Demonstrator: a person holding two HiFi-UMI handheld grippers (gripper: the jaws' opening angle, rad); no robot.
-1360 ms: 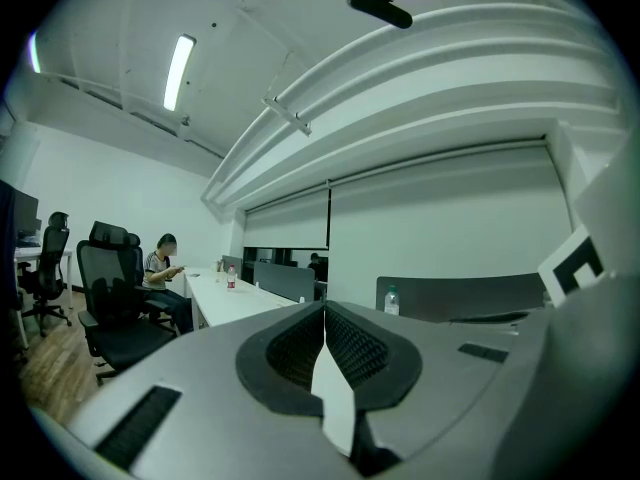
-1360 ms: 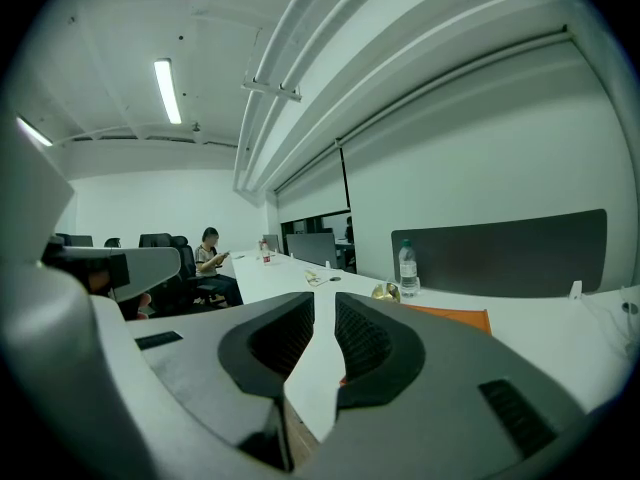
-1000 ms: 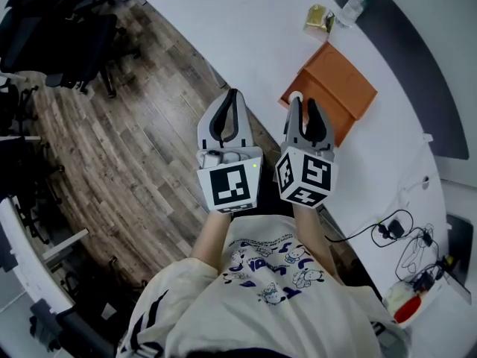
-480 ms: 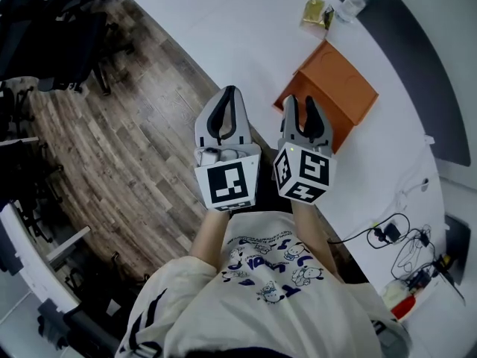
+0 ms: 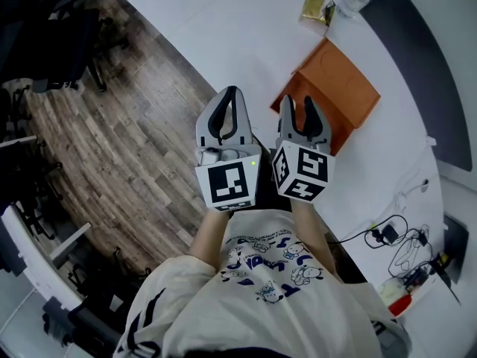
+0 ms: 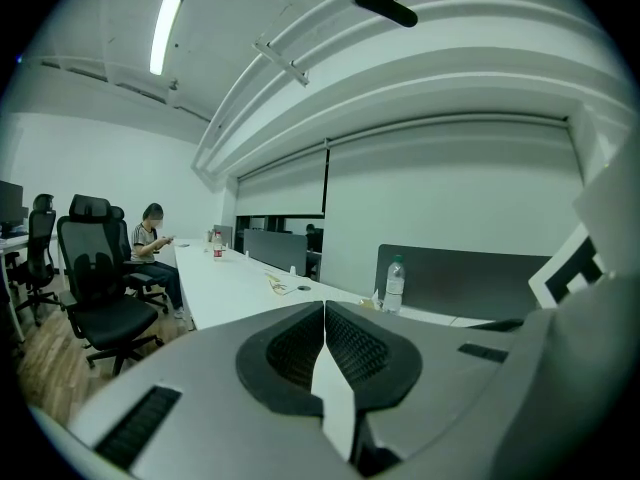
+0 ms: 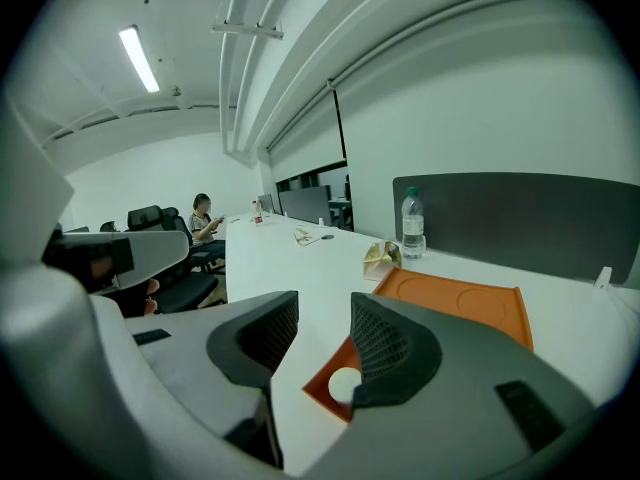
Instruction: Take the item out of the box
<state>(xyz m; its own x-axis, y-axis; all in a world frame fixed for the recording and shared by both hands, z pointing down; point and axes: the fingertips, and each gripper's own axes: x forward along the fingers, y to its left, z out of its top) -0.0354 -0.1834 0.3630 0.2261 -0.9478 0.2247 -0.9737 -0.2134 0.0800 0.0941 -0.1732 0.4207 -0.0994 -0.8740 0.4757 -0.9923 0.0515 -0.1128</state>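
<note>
Fingers [image 7: 385, 343] on the right gripper [image 7: 325, 330] are standing well apart, having just been opening up, and they're gripping nothing (only bare table and a bit of the box are showing through the gap). The left gripper [image 6: 323, 310] is doing the opposite: its pads are pressing flat together with nothing pinched between them. In the head view both grippers are hovering side by side over the near edge of the white table [image 5: 246, 28], the right one pointing at the closest corner of the orange box [image 5: 339, 80]. The white round item [image 7: 343, 385] is sitting in that near corner, partly tucked behind the right-hand finger. Past the box, a crumpled gold packet [image 5: 316, 10] and a water bottle [image 5: 352, 4] are sitting close together. Some cables [image 5: 406, 252] are lying at the table's far right end, and dark office chairs [image 5: 45, 21] are standing on the wood floor [image 5: 127, 125] off to the left.
</note>
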